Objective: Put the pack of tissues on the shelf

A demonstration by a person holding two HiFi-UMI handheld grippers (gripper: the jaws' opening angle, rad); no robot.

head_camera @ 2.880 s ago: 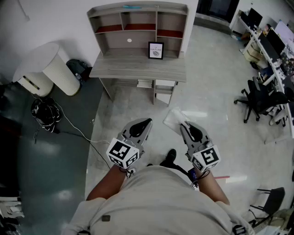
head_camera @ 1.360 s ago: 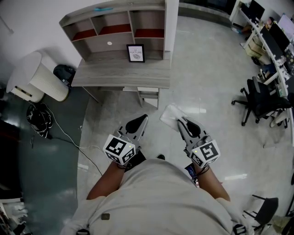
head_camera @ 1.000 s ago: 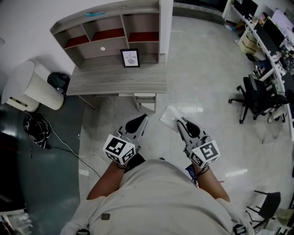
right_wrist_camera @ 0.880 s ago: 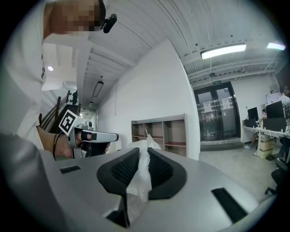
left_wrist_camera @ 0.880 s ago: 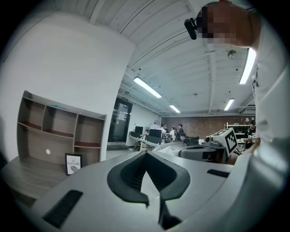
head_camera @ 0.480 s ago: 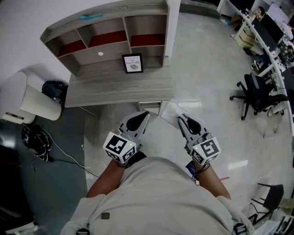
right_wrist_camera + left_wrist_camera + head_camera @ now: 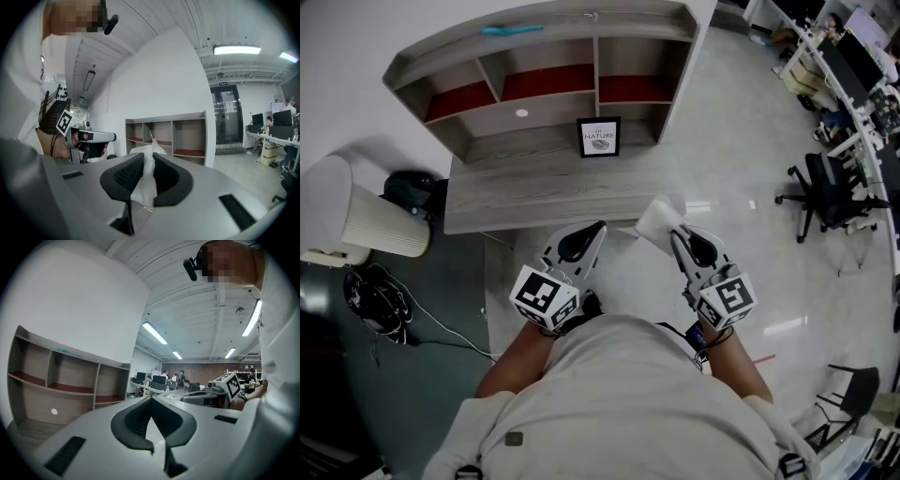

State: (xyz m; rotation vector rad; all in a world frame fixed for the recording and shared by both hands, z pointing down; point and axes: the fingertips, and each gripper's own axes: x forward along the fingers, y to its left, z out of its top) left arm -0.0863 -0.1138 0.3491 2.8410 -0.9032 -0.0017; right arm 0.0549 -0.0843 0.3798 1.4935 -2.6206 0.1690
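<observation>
The right hand-held gripper [image 7: 675, 231] pinches the pack of tissues [image 7: 656, 217] between nearly closed jaws, over the surface's [image 7: 534, 187] near right edge; the left hand-held gripper [image 7: 598, 228] is closed, empty; carrying appears under way; next, reach far into the shelf [image 7: 546, 82].

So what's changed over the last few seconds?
The person has walked up to the desk: its front edge now lies just ahead of both tongs, and the shelf is nearer. Unchanged: the right tongs grip the tissues; the left tongs stay shut and empty.
</observation>
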